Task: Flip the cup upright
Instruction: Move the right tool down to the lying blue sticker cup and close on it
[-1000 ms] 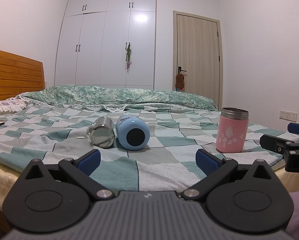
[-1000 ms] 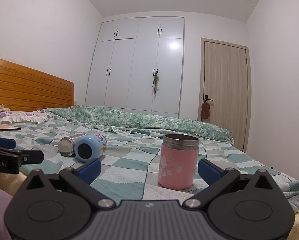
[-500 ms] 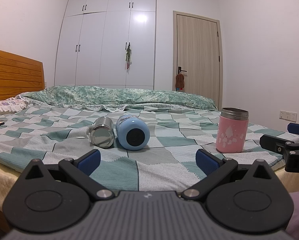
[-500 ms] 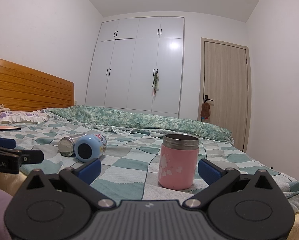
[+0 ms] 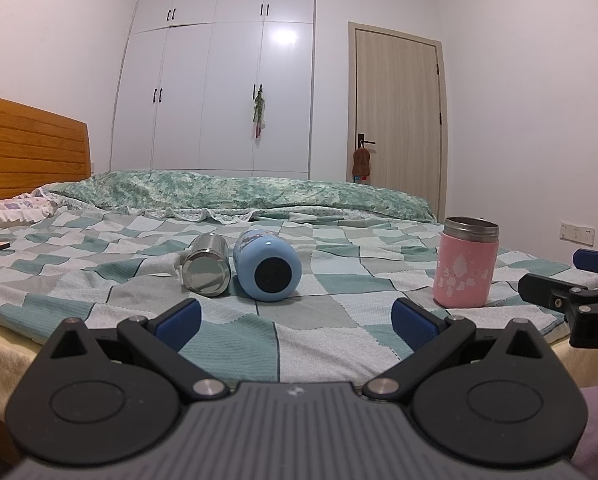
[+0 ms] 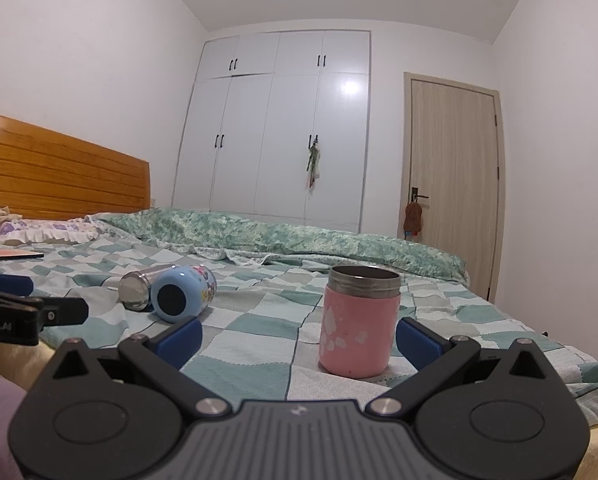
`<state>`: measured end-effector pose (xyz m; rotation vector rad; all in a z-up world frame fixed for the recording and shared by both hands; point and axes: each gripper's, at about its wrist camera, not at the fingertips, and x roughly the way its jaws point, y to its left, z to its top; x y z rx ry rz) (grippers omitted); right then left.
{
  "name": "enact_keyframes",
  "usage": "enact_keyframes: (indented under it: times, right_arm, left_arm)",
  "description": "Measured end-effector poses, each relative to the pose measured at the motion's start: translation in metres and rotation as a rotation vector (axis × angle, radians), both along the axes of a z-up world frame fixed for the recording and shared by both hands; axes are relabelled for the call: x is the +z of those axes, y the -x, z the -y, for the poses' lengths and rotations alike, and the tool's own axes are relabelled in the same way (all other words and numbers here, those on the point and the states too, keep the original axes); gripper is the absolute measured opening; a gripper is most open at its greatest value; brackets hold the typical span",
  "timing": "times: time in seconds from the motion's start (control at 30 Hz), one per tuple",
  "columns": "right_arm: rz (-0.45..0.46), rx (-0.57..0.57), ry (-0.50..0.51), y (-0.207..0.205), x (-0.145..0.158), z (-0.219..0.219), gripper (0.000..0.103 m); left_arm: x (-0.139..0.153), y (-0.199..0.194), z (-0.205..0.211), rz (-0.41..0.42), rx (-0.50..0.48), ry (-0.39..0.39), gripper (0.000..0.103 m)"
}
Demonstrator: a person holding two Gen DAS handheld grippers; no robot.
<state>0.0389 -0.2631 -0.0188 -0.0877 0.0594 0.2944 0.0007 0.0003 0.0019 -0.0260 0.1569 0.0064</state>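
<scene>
- Checked green bedspread (image 5: 227, 336) fills the lower frame of both views.
- Left hand-held gripper (image 5: 297, 318) sits bottom centre, fingers wide apart, empty.
- Right hand-held gripper (image 6: 299, 338) is likewise spread, the upright pink cup (image 6: 359, 320) between its fingers but untouched.
- Mid-frame, a blue cup (image 5: 267, 264) and a steel cup (image 5: 205, 266) lie on their sides, touching.
- White wardrobe (image 5: 219, 96) and door (image 5: 399, 120) stand behind.
</scene>
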Motion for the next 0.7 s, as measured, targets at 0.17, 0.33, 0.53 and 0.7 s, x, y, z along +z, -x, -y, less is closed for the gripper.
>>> enact_keyframes:
  times: [0.17,0.33,0.53,0.7]
  right_arm:
    - [0.020,0.046,-0.017,-0.001,0.011,0.004,0.103]
    - [0.023,0.110,-0.014,-0.013,0.031,-0.004,0.103]
    - [-0.028,0.232,-0.014,-0.055,0.058,-0.029,0.103]
    - [-0.073,0.318,0.013,-0.101,0.076,-0.067,0.103]
  left_arm:
    - [0.007,-0.003,-0.008,-0.021,-0.008,0.038,0.103]
    - [0.022,-0.012,-0.023,-0.023,0.003,0.053,0.103]
    - [0.044,-0.038,-0.045,-0.029,-0.002,0.048,0.103]
    - [0.056,-0.066,-0.065,-0.022,0.029,0.017,0.103]
